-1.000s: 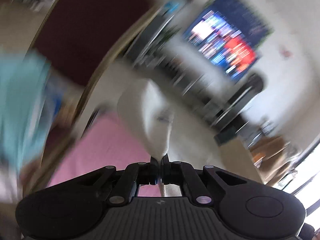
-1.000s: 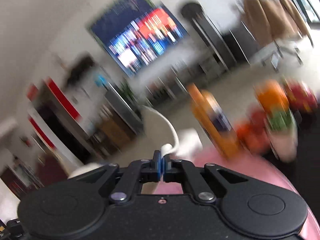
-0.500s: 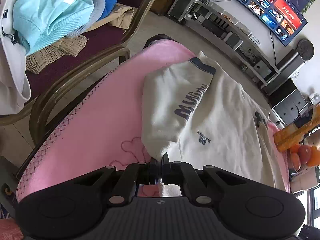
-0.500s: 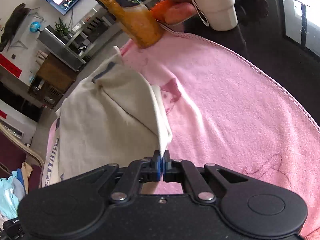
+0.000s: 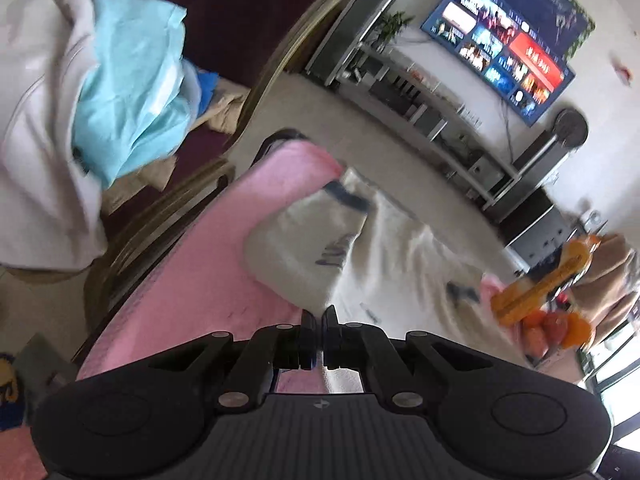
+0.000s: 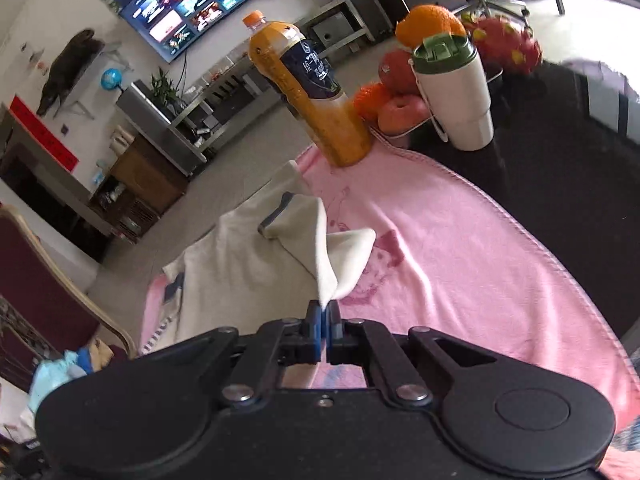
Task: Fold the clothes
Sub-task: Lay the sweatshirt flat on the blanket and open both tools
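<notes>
Sweatshirt (image 6: 240, 264), cream, spread on pink blanket (image 6: 460, 248) at frame centre, long axis running away from both tools: near edge pinched in left tool (image 5: 319, 316) and right tool (image 6: 323, 308), each clamped on cloth.

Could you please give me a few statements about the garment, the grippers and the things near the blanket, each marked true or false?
1. The right gripper is shut on an edge of the cream sweatshirt. True.
2. The sweatshirt lies on a green blanket. False: the blanket is pink.
3. The left gripper is wide open and well clear of the cloth. False: its fingers are almost together with cream cloth between them.
4. An orange juice bottle stands at the blanket's far edge. True.
5. The white tumbler lies on its side. False: it stands upright beside the fruit.
</notes>
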The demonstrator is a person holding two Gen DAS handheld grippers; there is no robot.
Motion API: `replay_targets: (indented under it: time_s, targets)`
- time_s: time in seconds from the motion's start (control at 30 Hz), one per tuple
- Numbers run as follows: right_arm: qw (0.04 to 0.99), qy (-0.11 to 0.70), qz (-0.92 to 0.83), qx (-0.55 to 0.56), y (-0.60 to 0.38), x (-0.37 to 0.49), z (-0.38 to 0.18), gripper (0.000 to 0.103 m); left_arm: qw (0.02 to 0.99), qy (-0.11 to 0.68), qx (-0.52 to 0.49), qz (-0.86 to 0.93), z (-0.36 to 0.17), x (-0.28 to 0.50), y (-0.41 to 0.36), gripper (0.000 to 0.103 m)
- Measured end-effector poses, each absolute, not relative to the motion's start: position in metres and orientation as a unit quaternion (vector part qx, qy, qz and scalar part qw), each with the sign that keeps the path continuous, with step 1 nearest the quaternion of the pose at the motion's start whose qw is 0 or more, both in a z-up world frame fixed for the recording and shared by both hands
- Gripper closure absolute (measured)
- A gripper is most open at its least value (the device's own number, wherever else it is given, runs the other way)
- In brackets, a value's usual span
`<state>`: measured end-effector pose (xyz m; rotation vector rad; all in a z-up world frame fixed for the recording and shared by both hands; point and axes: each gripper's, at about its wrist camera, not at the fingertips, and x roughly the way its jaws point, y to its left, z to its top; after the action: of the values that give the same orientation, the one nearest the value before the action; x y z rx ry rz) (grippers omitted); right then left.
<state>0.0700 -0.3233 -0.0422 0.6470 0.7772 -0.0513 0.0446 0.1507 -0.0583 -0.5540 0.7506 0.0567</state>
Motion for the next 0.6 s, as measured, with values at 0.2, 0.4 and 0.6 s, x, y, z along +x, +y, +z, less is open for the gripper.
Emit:
replay_targets:
  time_s: [0.2, 0.4, 0.6]
  targets:
    - [0.854, 0.43, -0.056, 0.286, -0.321, 0.072, -0.096, 0.101, 0.864, 0.444, -0.227, 0.072, -0.113, 0.054, 0.136, 0.102]
    - [0.85, 0.441, -0.037, 0.287, -0.32, 0.059, -0.096, 0.089, 0.854, 0.476, -0.182, 0.104, -0.116, 0.06, 0.133, 0.072]
    - [0.846, 0.448, -0.015, 0.289, -0.32, 0.044, -0.092, 0.066, 0.86, 0.484, -0.159, 0.036, -0.108, 0.026, 0.122, 0.062]
